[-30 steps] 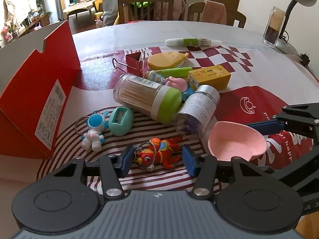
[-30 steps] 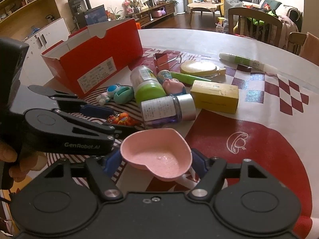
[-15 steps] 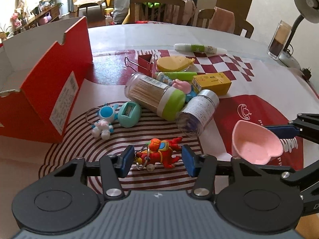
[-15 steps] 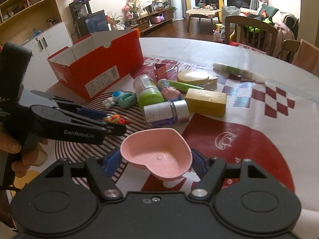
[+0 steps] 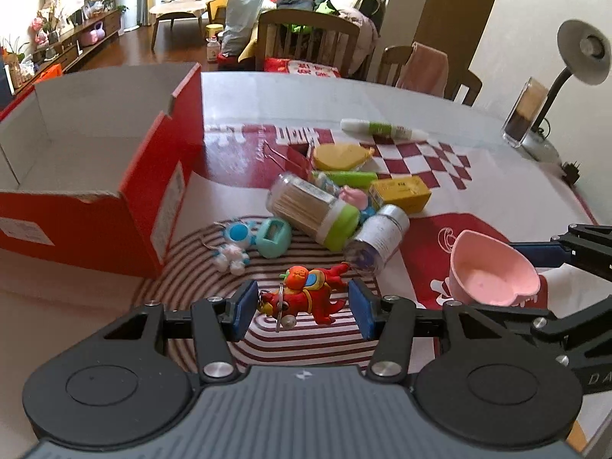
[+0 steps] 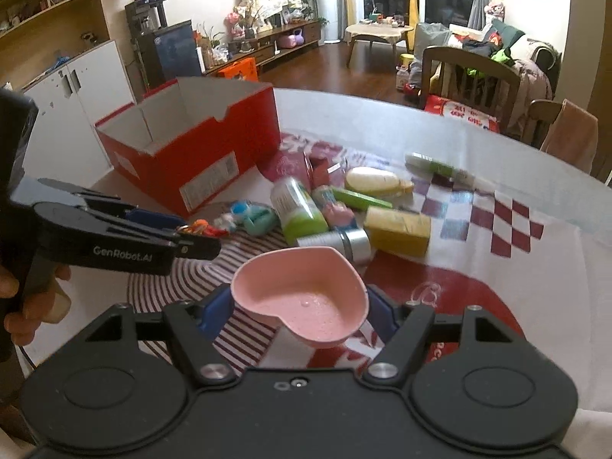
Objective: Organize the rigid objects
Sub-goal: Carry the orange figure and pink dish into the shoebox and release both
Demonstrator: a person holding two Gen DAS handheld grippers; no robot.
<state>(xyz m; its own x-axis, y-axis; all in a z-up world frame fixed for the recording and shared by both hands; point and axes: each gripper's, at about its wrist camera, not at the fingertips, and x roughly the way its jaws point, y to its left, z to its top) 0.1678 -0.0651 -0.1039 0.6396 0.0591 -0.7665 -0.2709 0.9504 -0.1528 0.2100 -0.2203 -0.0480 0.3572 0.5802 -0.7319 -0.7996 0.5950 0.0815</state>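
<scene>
A red and orange keychain figure (image 5: 310, 294) hangs above the striped mat, with my left gripper (image 5: 302, 308) shut on it between the blue pads. In the right wrist view the same figure (image 6: 199, 227) shows at the left gripper's tips. My right gripper (image 6: 298, 311) is shut on a pink heart-shaped dish (image 6: 306, 294), held off the table; the left wrist view shows that dish (image 5: 493, 271) at the right. The red shoebox (image 5: 95, 176) stands open at the left, its white inside bare; it also appears as a red box (image 6: 199, 153) at the back left.
A pile lies mid-table: toothpick jar with green lid (image 5: 313, 206), silver-capped bottle (image 5: 378, 237), yellow box (image 5: 401, 191), astronaut keychain (image 5: 233, 244), teal sharpener (image 5: 273, 237), green-white tube (image 5: 382, 128). A lamp (image 5: 581, 53) and glass jar (image 5: 524, 114) stand far right. A hand (image 6: 23, 306) grips the left handle.
Both grippers have risen off the table, the left with the keychain figure and the right with the pink dish. The shoebox's inside has come into view.
</scene>
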